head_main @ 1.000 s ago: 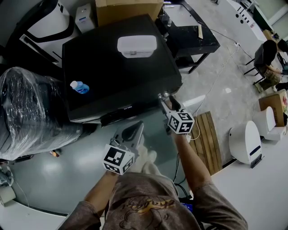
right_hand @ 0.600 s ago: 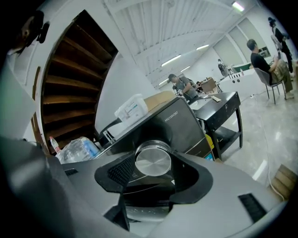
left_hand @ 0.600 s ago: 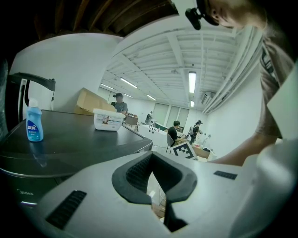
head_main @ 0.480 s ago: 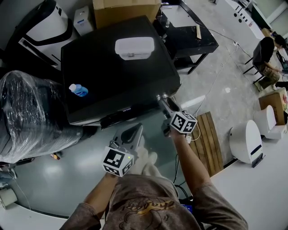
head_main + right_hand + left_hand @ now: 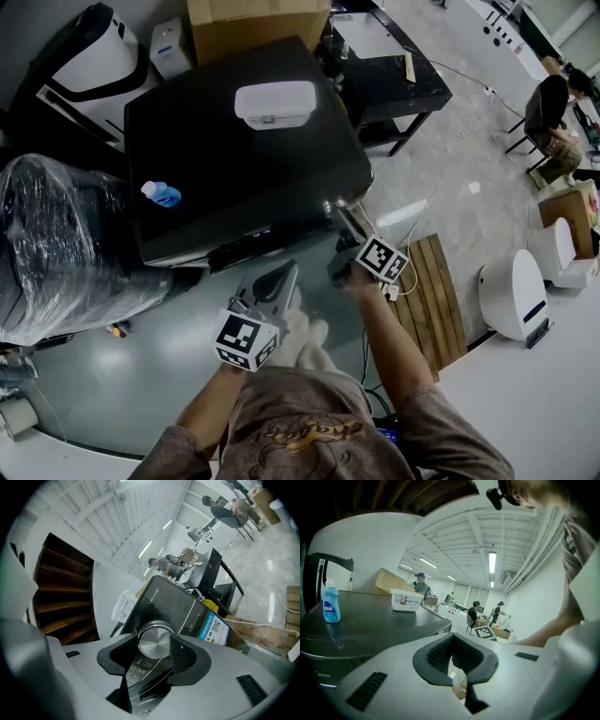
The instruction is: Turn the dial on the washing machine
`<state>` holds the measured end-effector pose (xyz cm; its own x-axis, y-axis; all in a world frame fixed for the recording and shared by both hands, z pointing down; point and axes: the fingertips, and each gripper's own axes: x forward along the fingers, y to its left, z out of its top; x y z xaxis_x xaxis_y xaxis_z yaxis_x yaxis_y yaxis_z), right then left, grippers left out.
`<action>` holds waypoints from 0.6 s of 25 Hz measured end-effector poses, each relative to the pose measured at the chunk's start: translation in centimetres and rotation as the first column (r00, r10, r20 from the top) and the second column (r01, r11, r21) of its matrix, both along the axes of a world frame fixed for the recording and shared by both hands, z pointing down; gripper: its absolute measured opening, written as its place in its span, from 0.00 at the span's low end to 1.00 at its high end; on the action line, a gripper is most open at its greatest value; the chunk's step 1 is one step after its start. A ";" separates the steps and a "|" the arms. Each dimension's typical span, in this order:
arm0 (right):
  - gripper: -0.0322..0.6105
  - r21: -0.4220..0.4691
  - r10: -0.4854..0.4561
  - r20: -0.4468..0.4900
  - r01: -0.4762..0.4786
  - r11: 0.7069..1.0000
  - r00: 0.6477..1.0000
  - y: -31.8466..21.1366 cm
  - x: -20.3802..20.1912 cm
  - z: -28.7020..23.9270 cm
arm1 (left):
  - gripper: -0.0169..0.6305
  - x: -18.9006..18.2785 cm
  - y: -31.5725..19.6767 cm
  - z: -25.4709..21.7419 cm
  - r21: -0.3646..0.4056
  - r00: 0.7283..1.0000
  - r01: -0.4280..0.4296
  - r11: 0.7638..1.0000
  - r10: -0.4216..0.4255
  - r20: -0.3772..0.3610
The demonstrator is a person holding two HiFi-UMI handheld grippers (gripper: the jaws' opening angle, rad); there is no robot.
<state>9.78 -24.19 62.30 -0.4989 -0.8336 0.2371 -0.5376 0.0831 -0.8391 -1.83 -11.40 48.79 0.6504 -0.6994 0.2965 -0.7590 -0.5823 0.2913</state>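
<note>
The black washing machine (image 5: pixel 234 178) fills the upper middle of the head view. Its round silver dial (image 5: pixel 154 641) sits on the front control panel near the right corner, and in the head view the dial (image 5: pixel 329 203) shows as a small bright spot. My right gripper (image 5: pixel 153 649) reaches up to the panel with the dial between its dark pads; its jaws are closing and I see no firm press. In the head view the right gripper (image 5: pixel 339 217) meets the machine's front right corner. My left gripper (image 5: pixel 279 276) hangs open and empty below the machine's front, and the left gripper (image 5: pixel 454 656) looks across the lid.
A blue bottle (image 5: pixel 161 194) and a white box (image 5: pixel 275 103) rest on the lid. A plastic-wrapped bulk (image 5: pixel 56 244) stands at the left, a cardboard box (image 5: pixel 253 23) behind, a black table (image 5: pixel 394 66) and a wooden pallet (image 5: pixel 436 291) at the right. A person (image 5: pixel 553 122) sits far right.
The right gripper's marker cube has dropped slightly lower and tilted while its tips stay at the dial. The left gripper has hardly moved.
</note>
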 end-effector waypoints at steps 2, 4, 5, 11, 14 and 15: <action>0.37 -0.010 0.019 0.044 -0.019 1.000 0.999 0.0 0.1 0.0 | 0.01 0.0 0.0 -0.1 0.001 1.000 -0.001 1.000 0.001 0.000; 0.37 -0.002 0.017 0.048 -0.017 1.000 0.999 -0.1 0.2 -0.1 | 0.01 0.0 0.0 -0.1 0.000 1.000 -0.002 1.000 0.002 0.001; 0.37 0.009 0.009 0.027 -0.009 1.000 1.000 -0.1 0.2 -0.2 | 0.01 0.0 0.1 -0.1 0.000 1.000 -0.003 1.000 0.003 0.002; 0.44 0.055 -0.058 -0.204 0.070 0.996 0.977 0.4 1.0 -0.1 | 0.01 -0.4 0.5 0.2 -0.007 1.000 0.001 1.000 -0.001 0.005; 0.46 0.077 -0.108 -0.341 0.142 0.987 0.934 0.6 0.5 -0.1 | 0.01 -0.3 0.6 0.3 -0.009 1.000 0.001 1.000 -0.001 0.007; 0.46 0.084 -0.126 -0.385 0.171 0.982 0.914 0.7 0.2 0.0 | 0.01 -0.4 0.6 0.4 -0.011 1.000 0.001 1.000 -0.001 0.008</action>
